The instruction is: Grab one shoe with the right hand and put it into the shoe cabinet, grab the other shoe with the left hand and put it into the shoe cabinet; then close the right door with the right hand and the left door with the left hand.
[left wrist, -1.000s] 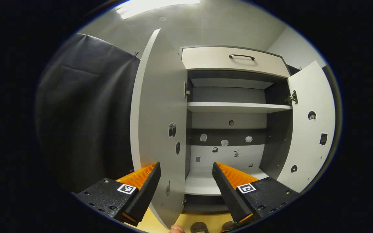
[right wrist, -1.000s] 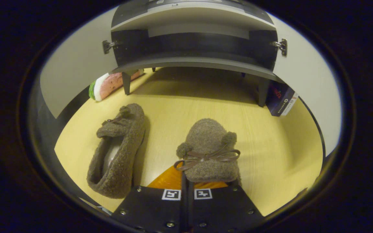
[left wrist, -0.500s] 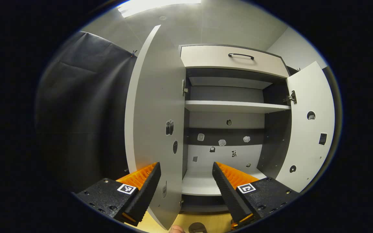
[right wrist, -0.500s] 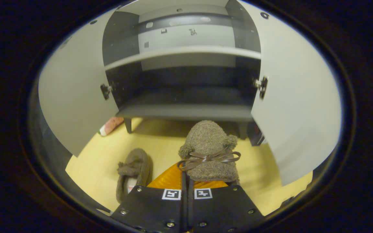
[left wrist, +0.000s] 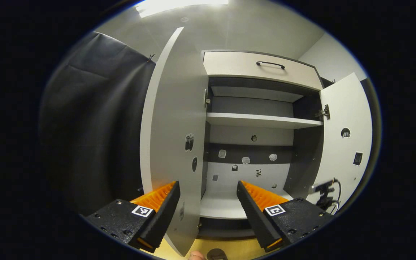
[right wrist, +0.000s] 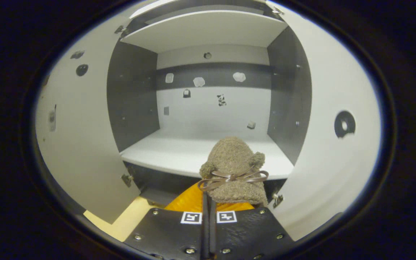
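The right tongs (right wrist: 208, 202) pinched one fuzzy shoe (right wrist: 234, 169), held before the shoe cabinet's (right wrist: 208, 144) lower shelf. Both doors, two in number, stood open. The left tongs (left wrist: 208, 202) were spread, empty.

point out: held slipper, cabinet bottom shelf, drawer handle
slipper (right wrist: 234, 162): right gripper view, on the fuzzy toe above the bow.
bottom shelf (right wrist: 172, 153): right gripper view, on bare white board left of the slipper.
drawer handle (left wrist: 270, 64): left gripper view, on the middle of the dark bar.
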`<control>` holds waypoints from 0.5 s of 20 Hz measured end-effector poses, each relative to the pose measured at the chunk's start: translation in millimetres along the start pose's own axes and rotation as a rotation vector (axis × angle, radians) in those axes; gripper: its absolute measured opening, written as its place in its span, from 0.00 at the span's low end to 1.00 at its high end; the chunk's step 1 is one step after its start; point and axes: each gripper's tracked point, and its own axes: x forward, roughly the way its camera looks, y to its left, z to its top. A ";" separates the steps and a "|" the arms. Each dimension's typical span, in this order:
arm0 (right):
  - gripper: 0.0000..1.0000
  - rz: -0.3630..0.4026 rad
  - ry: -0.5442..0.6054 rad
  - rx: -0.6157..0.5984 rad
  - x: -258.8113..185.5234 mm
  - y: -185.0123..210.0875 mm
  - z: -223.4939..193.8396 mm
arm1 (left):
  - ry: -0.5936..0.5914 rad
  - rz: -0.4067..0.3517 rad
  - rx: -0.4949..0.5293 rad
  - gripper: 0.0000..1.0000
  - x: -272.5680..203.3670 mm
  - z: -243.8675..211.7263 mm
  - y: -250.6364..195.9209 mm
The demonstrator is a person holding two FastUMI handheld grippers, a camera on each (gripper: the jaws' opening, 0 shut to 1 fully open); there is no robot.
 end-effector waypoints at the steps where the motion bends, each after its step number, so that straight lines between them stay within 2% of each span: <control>1: 0.01 -0.004 -0.004 -0.004 12.5 -2.8 13.5 | 0.001 -0.001 0.002 0.96 -0.4 0.2 -0.5; 5: 0.01 -0.018 -0.001 -0.003 66.1 -11.2 46.5 | 0.001 0.003 0.001 0.96 0.0 0.0 0.2; 10: 0.01 -0.038 0.054 0.011 136.9 -24.4 55.2 | 0.006 0.017 0.005 0.96 1.4 -0.4 1.1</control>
